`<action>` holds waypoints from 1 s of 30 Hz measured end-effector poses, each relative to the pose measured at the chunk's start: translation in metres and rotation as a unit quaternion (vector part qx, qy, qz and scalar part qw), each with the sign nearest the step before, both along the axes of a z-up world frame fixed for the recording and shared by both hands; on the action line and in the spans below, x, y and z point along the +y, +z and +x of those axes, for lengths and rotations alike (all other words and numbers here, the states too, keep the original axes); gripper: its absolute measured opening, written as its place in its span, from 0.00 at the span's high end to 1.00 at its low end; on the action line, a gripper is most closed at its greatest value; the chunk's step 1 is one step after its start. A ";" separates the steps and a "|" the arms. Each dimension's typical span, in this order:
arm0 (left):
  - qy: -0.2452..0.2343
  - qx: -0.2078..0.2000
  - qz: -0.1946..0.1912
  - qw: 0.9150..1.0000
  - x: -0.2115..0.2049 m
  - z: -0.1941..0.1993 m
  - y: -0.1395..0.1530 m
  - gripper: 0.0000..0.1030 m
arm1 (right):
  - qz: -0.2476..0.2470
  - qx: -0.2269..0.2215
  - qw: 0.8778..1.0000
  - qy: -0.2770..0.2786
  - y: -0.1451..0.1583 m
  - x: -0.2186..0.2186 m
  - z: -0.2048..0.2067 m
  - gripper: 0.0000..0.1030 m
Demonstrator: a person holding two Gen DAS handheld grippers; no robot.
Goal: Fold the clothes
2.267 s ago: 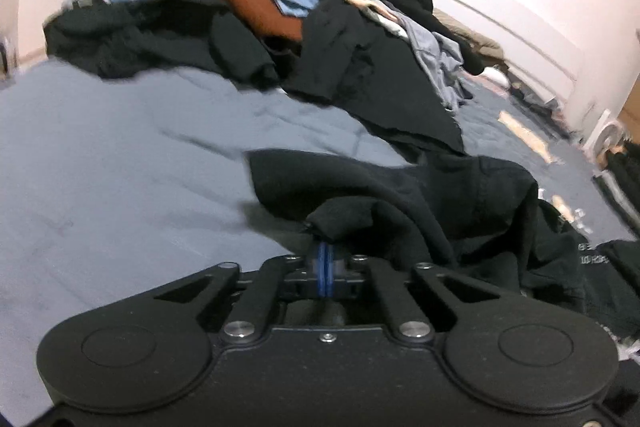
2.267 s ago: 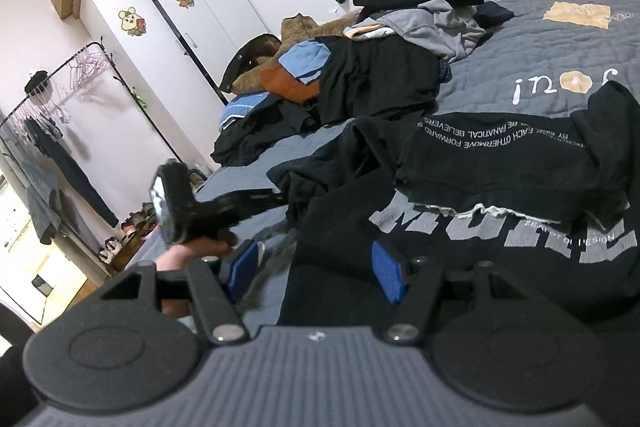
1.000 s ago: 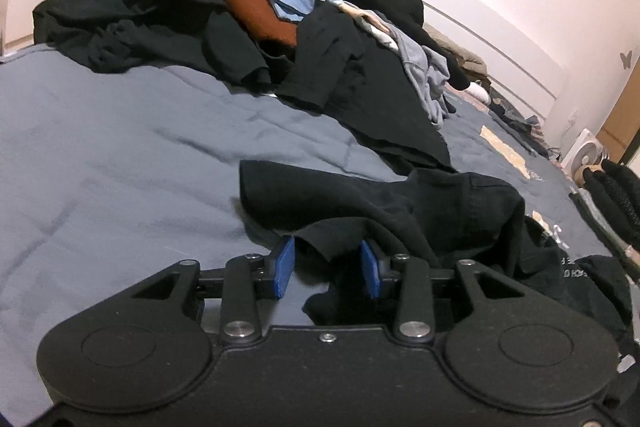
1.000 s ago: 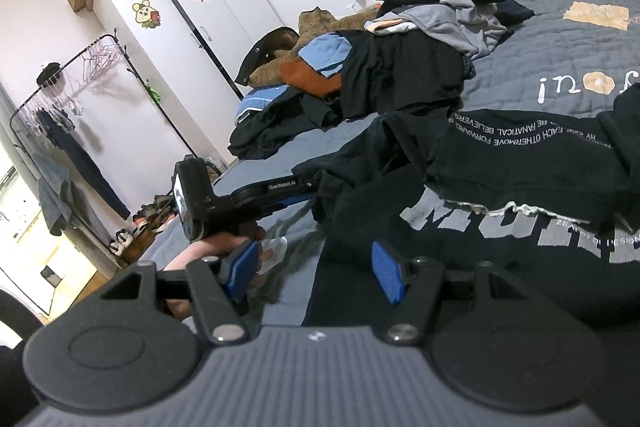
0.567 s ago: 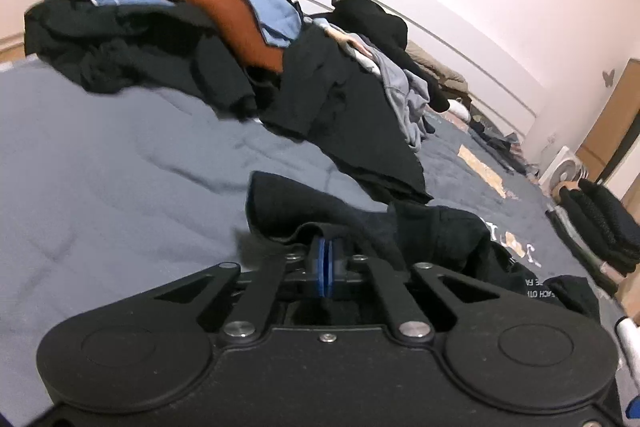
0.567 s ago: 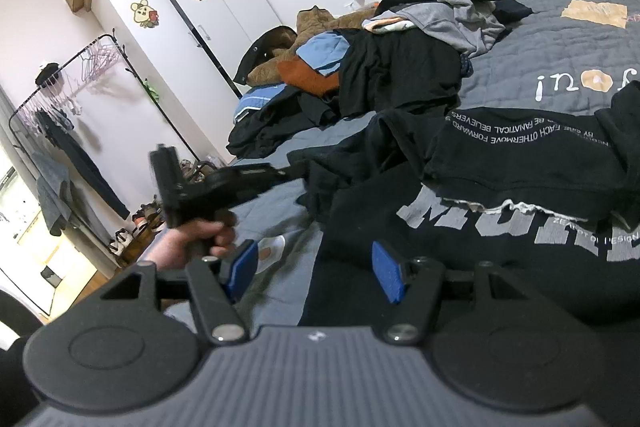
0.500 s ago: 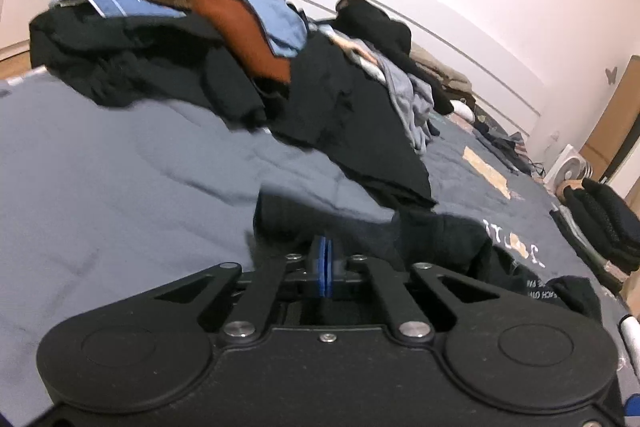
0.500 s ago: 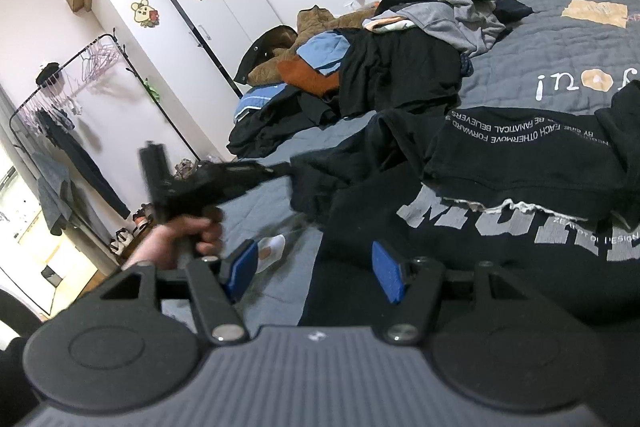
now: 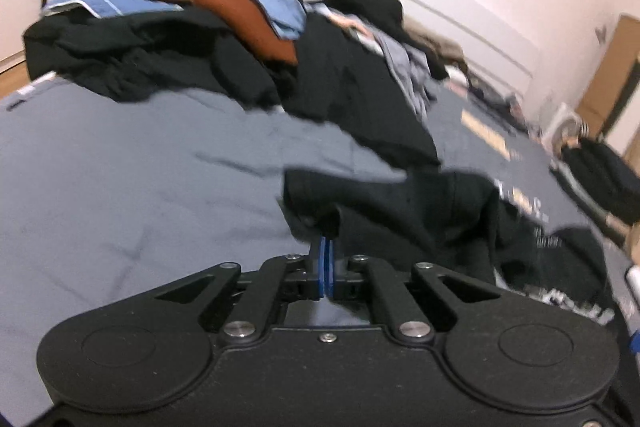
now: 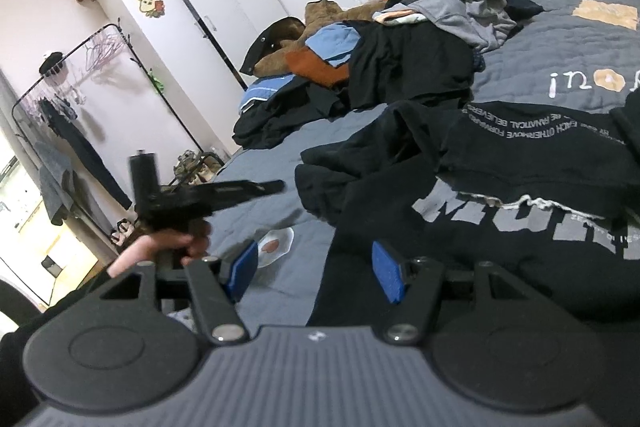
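While right jaws gape, left jaws (blue-padded) pinch the black garment (image 9: pixel 384 203) — its edge.

Left claw (image 9: pixel 327 259), open 1 s ago, now clamped on black garment's (image 9: pixel 400 203) edge, lifted off bed.

Left wrist view: low over bed (image 9: pixel 120 167), facing clothes pile (image 9: pixel 240 39). Right wrist view: higher, angled toward wardrobe (image 10: pixel 192 27). Shared: pile, black sweatshirt (image 10: pixel 520 195).
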State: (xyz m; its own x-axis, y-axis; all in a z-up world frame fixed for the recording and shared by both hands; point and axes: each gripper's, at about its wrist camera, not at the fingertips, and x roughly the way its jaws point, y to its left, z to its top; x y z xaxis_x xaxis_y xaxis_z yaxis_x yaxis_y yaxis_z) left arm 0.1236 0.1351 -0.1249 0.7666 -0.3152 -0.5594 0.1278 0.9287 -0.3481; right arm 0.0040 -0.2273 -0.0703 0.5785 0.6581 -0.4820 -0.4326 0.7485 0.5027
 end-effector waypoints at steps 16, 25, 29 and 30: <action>0.008 0.040 -0.074 0.996 -0.011 0.018 -0.034 0.87 | -0.008 0.008 1.000 0.009 -0.005 0.007 0.000 0.39; 0.009 -0.027 -0.108 0.994 0.022 -0.007 0.015 0.94 | -0.003 0.002 1.000 0.003 -0.001 -0.004 -0.003 0.39; -0.003 -0.029 -0.090 0.996 0.026 -0.022 0.032 0.94 | -0.002 0.003 1.000 0.001 -0.001 -0.010 -0.005 0.39; -0.001 -0.020 -0.087 0.996 0.028 -0.025 0.032 0.94 | -0.002 0.002 1.000 0.000 -0.001 -0.012 -0.005 0.39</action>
State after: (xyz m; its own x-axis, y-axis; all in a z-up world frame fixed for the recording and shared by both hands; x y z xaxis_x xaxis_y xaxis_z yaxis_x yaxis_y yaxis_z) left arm 0.0989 0.1629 -0.0928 0.7862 -0.4072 -0.4648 0.1476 0.8541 -0.4987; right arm -0.0013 -0.2390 -0.0713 0.5759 0.6566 -0.4871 -0.4303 0.7500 0.5022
